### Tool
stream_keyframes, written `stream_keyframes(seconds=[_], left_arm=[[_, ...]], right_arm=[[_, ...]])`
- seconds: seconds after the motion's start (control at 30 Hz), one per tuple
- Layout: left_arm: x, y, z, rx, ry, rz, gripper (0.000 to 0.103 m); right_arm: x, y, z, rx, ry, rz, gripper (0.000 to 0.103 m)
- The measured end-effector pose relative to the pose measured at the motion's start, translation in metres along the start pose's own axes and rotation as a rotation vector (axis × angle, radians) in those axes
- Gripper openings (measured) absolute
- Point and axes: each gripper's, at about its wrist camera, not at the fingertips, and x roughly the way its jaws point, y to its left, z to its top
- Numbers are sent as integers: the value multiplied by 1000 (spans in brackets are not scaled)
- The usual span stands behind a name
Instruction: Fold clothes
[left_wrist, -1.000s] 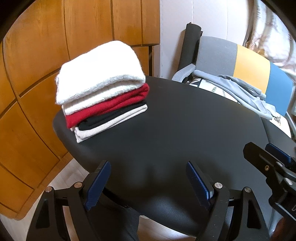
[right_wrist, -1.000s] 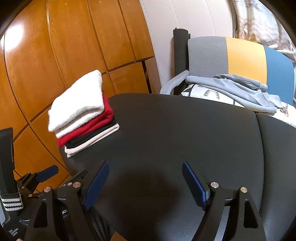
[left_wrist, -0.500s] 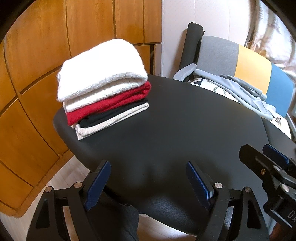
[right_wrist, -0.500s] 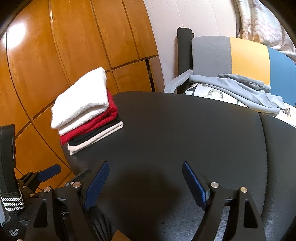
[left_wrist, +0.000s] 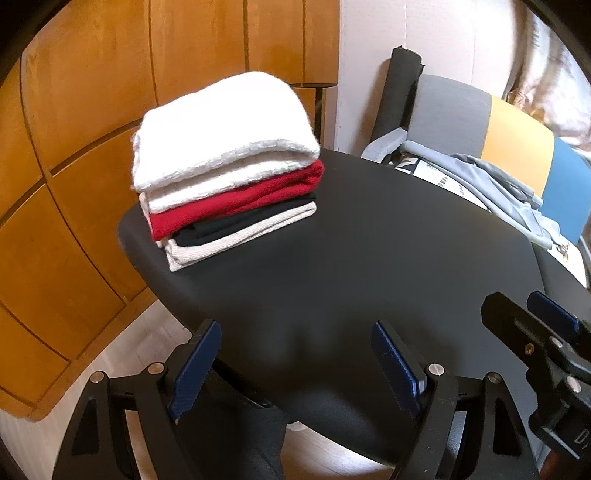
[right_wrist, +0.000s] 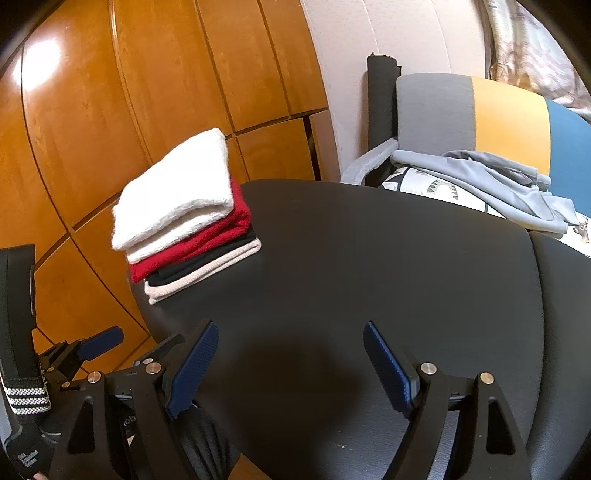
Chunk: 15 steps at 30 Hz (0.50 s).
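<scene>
A stack of folded clothes (left_wrist: 225, 162) (right_wrist: 181, 218), white on top, then red, black and beige, rests on the far left corner of the black table (left_wrist: 369, 258) (right_wrist: 388, 266). An unfolded light grey garment (left_wrist: 495, 184) (right_wrist: 491, 184) lies on the chair seat beyond the table's far edge. My left gripper (left_wrist: 295, 354) hovers open over the near edge with nothing between its blue pads. My right gripper (right_wrist: 290, 354) also stands open and empty over the table, and shows again at the right edge of the left wrist view as the right gripper (left_wrist: 532, 332).
A chair (left_wrist: 517, 129) (right_wrist: 509, 118) with a grey, yellow and blue back stands behind the table. Orange wooden panels (left_wrist: 92, 110) (right_wrist: 110, 110) run along the left side. Pale floor (left_wrist: 122, 354) shows below the table's left edge.
Both views drifted slightly, so the stack sits a little further right in each frame. The grippers stayed open and empty.
</scene>
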Motion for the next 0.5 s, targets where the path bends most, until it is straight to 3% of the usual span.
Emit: stream_keyframes(seconds=[0.2,0.37,0.4,0.5], left_arm=[[-1,15,3,-50,-28,1,83],[-5,30,5,-62,-101,19,72],[-5,30,5,-46,-108,36,66],[-4,33,5,-15,-117,88,64]], right_arm=[[3,6,2,-12,5,6,83],[4,9,5,-17,0,13,83],[5,10,5,-18,0,16,83],[6,13,6,-22,1,22,83]])
